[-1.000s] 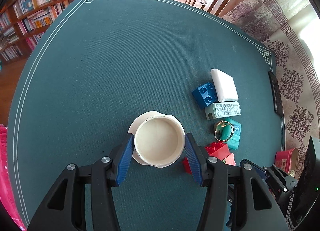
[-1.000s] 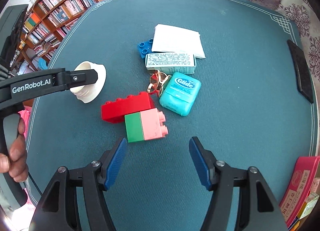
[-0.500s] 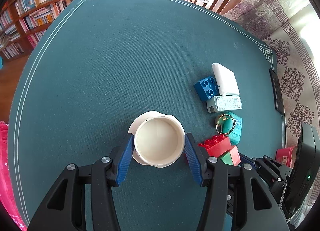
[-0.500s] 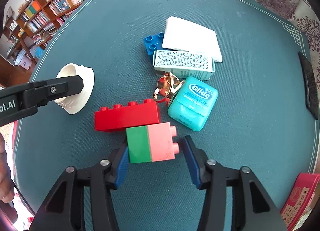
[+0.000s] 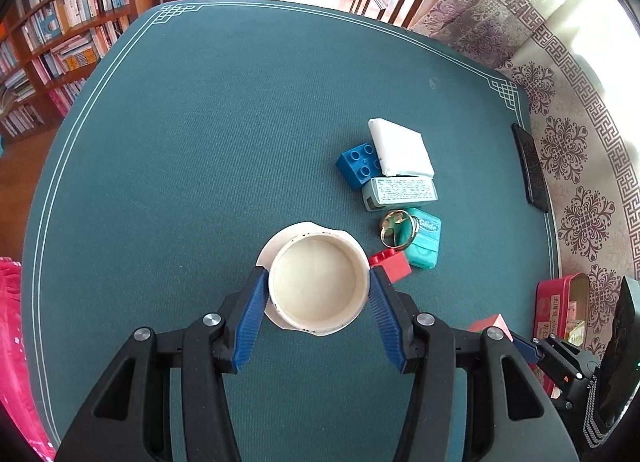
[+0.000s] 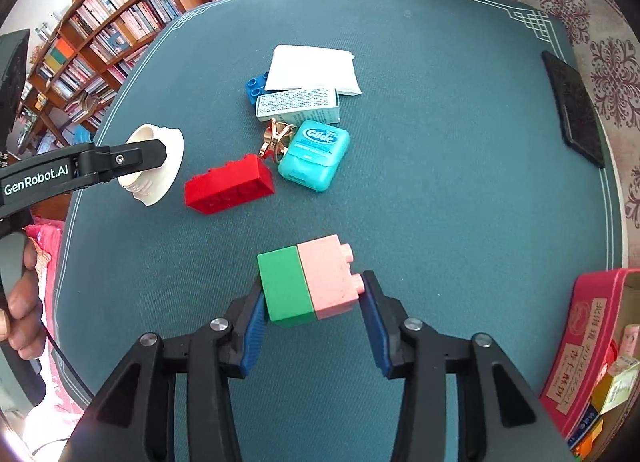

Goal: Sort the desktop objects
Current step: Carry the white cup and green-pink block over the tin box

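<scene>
My right gripper (image 6: 312, 302) has its jaws clamped on the green-and-pink block (image 6: 310, 282), the left pad on the green end, the right pad against the pink studs; the block looks lifted clear of the bench (image 6: 460, 182). My left gripper (image 5: 318, 294) grips the white cup (image 5: 318, 282) across its rim. The risk on the right, I judge, is that one pad bears on rounded studs, not a flat face, so the block could twist or pop out if I swing fast, or split at its colour seam. On the left, the cup is smooth and held near its top, so it may slip or tilt. The right view shows the cup from the side at nine o'clock, with its flared base, and a hand (image 6: 20, 302) on the left handle; it also shows the red block (image 6: 230, 184) whole. The left view shows the cup's empty inside, and the red block mostly hidden behind it at three o'clock.
</scene>
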